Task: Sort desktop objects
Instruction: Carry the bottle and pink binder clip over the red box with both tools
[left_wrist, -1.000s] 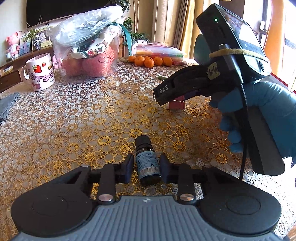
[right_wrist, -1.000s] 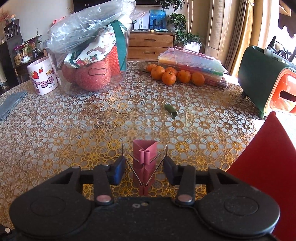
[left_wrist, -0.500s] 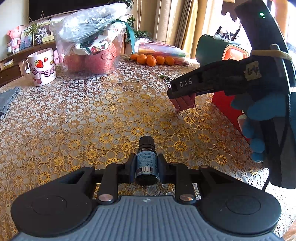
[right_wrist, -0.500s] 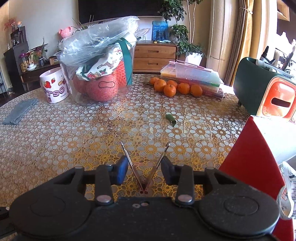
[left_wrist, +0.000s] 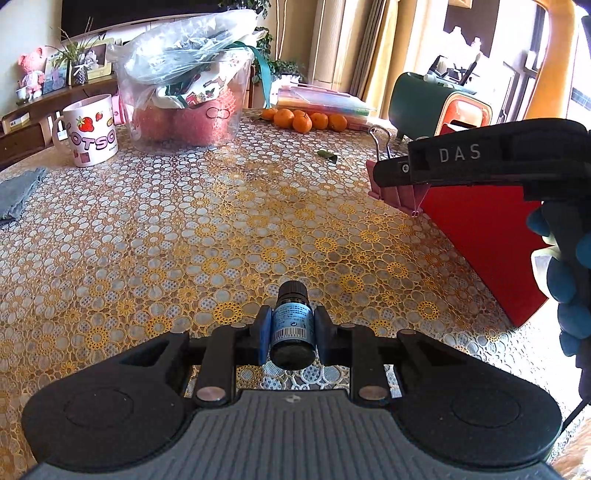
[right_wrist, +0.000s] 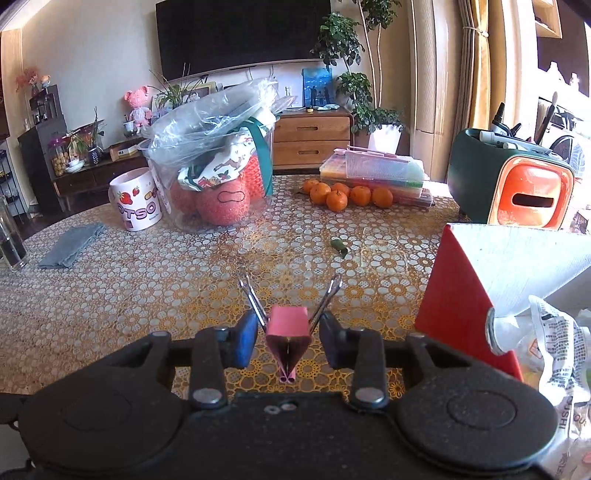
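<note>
My left gripper (left_wrist: 291, 334) is shut on a small dark bottle (left_wrist: 292, 330) with a blue label, held just above the lace tablecloth. My right gripper (right_wrist: 288, 338) is shut on a pink binder clip (right_wrist: 288, 332) with its wire handles spread upward. In the left wrist view the right gripper (left_wrist: 391, 173) holds the clip (left_wrist: 400, 194) in the air beside the open red box (left_wrist: 480, 236). The box (right_wrist: 454, 295) stands at the right in the right wrist view, with crumpled packaging inside.
A strawberry mug (left_wrist: 88, 133), a clear tub of bagged items (left_wrist: 184, 99), several oranges (left_wrist: 303, 120), a coloured case (right_wrist: 376, 173), a green-and-orange container (right_wrist: 517, 192), a grey cloth (right_wrist: 72, 245) and a green leaf (right_wrist: 340, 247) stand on the table.
The left gripper closed on the bottle and lifted it. The right gripper lifted the binder clip off the table and carried it right, toward the red box.
</note>
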